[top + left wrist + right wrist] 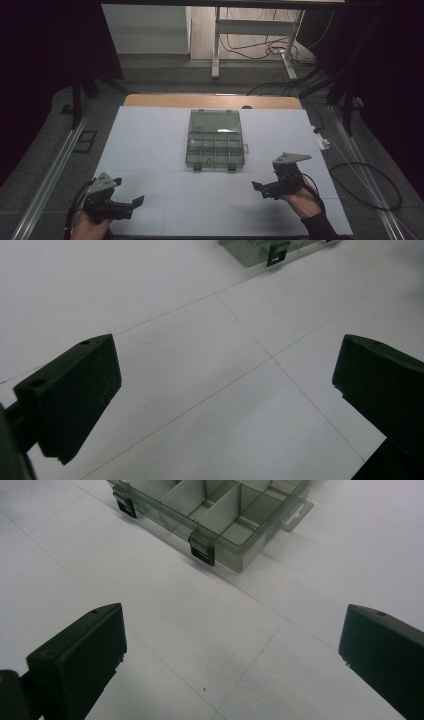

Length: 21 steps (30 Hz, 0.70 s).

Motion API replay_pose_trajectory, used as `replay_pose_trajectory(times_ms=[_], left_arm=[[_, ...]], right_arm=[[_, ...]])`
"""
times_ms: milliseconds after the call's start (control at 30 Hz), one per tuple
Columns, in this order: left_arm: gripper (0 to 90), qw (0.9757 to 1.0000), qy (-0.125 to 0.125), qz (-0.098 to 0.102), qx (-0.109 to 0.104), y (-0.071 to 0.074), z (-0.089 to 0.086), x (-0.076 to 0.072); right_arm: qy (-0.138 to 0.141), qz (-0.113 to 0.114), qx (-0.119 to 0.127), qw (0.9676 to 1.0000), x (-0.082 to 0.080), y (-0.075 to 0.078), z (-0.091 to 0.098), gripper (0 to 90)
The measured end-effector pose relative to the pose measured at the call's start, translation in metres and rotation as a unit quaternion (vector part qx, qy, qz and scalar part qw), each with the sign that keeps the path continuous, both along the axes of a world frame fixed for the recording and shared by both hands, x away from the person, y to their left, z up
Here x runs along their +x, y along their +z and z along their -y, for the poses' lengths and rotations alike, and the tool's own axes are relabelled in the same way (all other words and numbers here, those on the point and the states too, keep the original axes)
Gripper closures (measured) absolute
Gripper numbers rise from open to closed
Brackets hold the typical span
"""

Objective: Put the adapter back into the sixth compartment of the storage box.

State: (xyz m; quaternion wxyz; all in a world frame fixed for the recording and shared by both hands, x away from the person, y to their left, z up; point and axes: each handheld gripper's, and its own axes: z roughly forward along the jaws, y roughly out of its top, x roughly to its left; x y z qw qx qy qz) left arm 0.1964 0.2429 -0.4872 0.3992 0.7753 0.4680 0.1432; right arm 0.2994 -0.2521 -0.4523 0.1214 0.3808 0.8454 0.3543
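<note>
The white table (150, 145) carries a clear compartment box (215, 140) at its middle, toward the far edge, lid open and lying flat behind it. Left tongs (131, 204) hover by the near left corner, jaws wide, nothing held. Right tongs (260, 189) hover near the right edge, also wide and holding nothing, 2 latches (202, 548) facing them.

Lab or workshop; floor cables (260, 47), metal frames (216, 45), floor rails (47, 182)

The right gripper (232, 650) holds its two black jaws wide apart above the white surface (150, 615), nothing between them. Ahead lies an open grey compartment box (220, 515), two latches (202, 550) facing the jaws.
</note>
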Motion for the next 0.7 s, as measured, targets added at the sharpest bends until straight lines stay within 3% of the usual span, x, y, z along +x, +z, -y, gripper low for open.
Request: replay_pose_trajectory(times_ms=[333, 700], left_arm=[[0.0, 1.0000, 0.001, 0.000, -0.001, 0.000, 0.000, 0.000], [0.0, 1.0000, 0.003, -0.001, -0.004, 0.000, -0.001, 0.000]], right_arm=[[-0.007, -0.006, 0.015, 0.9998, -0.009, 0.000, 0.017, 0.0], [-0.022, 0.009, 0.022, 0.9995, -0.024, -0.001, 0.036, 0.0]])
